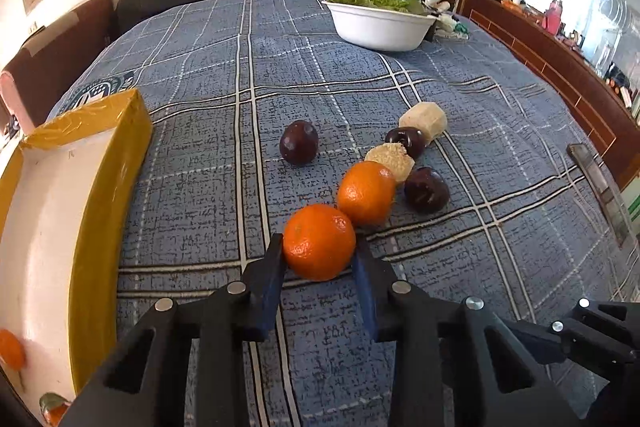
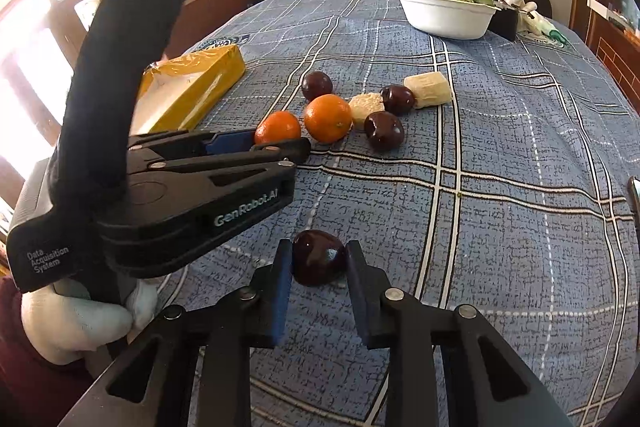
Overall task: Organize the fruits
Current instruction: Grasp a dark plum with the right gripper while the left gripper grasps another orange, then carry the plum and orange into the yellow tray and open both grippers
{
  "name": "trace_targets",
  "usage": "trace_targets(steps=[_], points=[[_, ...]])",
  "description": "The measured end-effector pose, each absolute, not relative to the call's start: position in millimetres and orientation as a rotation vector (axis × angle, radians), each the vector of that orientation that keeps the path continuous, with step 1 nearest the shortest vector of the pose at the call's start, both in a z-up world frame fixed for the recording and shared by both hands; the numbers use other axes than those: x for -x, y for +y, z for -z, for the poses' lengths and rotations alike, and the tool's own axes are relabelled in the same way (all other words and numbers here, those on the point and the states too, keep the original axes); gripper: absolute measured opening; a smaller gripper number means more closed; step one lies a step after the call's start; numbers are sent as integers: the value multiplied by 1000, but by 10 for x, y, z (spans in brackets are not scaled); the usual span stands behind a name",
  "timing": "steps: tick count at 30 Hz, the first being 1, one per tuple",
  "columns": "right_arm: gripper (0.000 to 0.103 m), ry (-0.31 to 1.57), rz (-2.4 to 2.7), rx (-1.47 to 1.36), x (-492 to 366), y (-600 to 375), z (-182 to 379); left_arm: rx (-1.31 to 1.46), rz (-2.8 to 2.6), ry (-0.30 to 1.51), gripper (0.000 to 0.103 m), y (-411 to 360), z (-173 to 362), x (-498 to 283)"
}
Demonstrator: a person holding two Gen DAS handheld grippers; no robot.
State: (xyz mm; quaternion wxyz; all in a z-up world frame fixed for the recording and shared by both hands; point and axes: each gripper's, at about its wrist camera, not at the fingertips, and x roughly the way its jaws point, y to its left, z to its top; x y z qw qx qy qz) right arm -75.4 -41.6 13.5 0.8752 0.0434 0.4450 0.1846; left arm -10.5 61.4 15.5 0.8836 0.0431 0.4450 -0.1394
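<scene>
**Two grippers, each clamped on a fruit**

Left gripper (image 1: 319,249) closed on a glossy orange (image 1: 319,242), near the yellow box (image 1: 120,163). Right gripper (image 2: 319,259) closed on a dark, shiny plum (image 2: 319,258), well apart from the pile. On the checked blue cloth (image 1: 480,147): two oranges counting the held one, the second (image 1: 366,193) touching it; four plums counting the held one; two pale peeled chunks (image 1: 426,121). In the box, white inside: one more orange (image 1: 11,347). In the far white bowl (image 1: 380,27): green leaves.
</scene>
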Motion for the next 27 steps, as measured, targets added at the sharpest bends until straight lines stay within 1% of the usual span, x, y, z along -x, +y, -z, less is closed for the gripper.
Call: trace_targets(steps=[10,15,20,27], points=[[29,853,-386,-85,1066,-375,-471,101,263,805,32,1108,-737,707],[29,812,-409,-72,1285,-218,-667,146,190,745,32,1428,-951,1032],[29,786,-443,-52,1420,-6,-831,167,76,702,32,1776,-1074,1257],[29,767,-475,4,1496,343,-1003,184,-55,661,32,2211,-1077,1441]])
